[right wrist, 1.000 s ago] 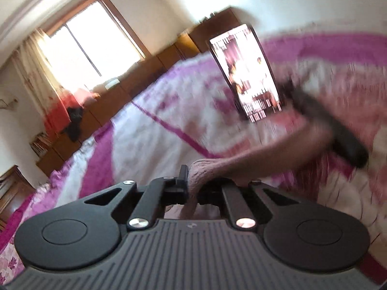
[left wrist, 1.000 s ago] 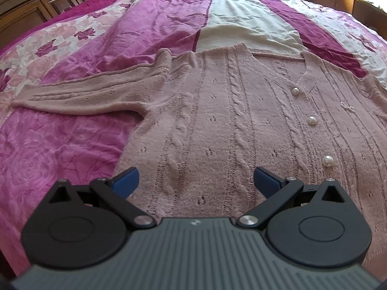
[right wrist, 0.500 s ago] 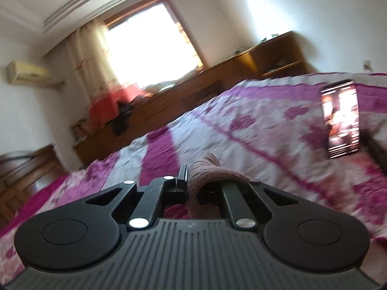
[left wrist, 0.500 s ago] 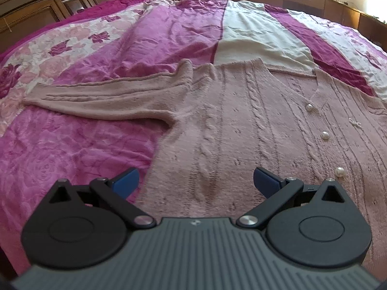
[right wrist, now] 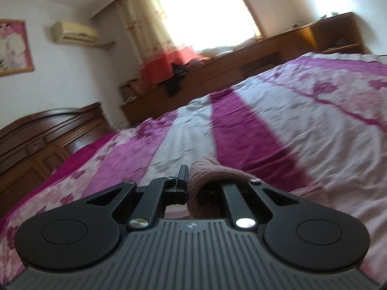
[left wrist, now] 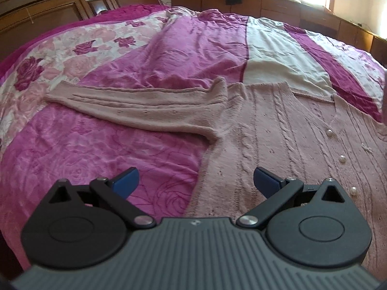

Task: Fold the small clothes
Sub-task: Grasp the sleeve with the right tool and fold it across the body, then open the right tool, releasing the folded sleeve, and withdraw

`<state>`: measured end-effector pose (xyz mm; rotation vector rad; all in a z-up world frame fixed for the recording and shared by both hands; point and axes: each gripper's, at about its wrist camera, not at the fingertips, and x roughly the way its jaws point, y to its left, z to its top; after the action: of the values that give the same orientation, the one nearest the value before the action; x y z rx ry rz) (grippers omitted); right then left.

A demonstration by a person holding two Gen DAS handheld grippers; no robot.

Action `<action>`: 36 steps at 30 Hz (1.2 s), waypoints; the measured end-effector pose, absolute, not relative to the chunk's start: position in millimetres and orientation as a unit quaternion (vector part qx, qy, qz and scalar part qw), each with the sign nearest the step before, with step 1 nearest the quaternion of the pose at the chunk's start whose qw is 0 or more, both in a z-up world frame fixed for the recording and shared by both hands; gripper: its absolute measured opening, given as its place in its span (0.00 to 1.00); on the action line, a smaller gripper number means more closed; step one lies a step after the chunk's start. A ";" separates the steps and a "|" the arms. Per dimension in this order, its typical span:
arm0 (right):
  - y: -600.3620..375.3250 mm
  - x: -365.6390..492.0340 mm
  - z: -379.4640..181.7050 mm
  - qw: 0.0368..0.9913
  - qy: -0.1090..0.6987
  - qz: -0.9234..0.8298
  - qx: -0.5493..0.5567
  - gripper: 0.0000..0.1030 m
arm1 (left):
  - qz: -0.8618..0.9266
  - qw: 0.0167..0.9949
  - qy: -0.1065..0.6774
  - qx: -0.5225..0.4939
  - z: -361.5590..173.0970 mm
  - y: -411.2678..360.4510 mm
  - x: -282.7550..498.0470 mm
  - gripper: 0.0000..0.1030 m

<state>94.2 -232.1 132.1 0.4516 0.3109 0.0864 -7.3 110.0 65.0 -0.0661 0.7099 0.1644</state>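
A dusty-pink cable-knit cardigan (left wrist: 278, 130) with pearl buttons (left wrist: 342, 158) lies flat on the bed. Its left sleeve (left wrist: 135, 105) stretches out to the left. My left gripper (left wrist: 196, 181) hovers open over the cardigan's left side edge, blue fingertips (left wrist: 127, 181) wide apart, nothing between them. In the right wrist view, my right gripper (right wrist: 193, 183) is shut on a bunched piece of the pink knit (right wrist: 208, 171), lifted above the bed. Which part of the cardigan it holds is hidden.
A magenta and floral bedspread (left wrist: 96, 145) covers the bed, with a cream panel (left wrist: 273, 58) beyond the cardigan. A dark wooden headboard (left wrist: 60, 2) stands at the far left. A low wooden cabinet (right wrist: 241, 65) with clothes on it runs under the window.
The left gripper has drawn back and to the left, so more of the sleeve and bedspread shows. The right gripper has swung left with the knit; the phone has left its view.
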 end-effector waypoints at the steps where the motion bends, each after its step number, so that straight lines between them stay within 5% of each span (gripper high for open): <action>1: -221.0 96.6 129.6 0.962 0.159 0.052 0.217 0.06 | 0.081 0.934 0.347 -0.034 64.3 111.2 -7.7 1.00; 19: -106.9 128.1 12.0 0.926 0.315 0.150 0.146 0.09 | 0.083 0.930 0.356 -0.031 48.9 126.5 -10.0 1.00; 28: -111.7 115.3 13.9 0.906 0.332 0.180 0.192 0.58 | 0.067 0.932 0.356 -0.025 49.4 119.5 -8.3 1.00; 36: -133.4 78.6 43.2 0.898 0.351 0.186 0.188 0.67 | 0.043 0.937 0.346 -0.014 59.4 102.0 -6.9 1.00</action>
<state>78.6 -133.4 43.2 0.3883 0.7268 0.3849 -6.9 102.0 59.4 -0.0292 0.7064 0.0884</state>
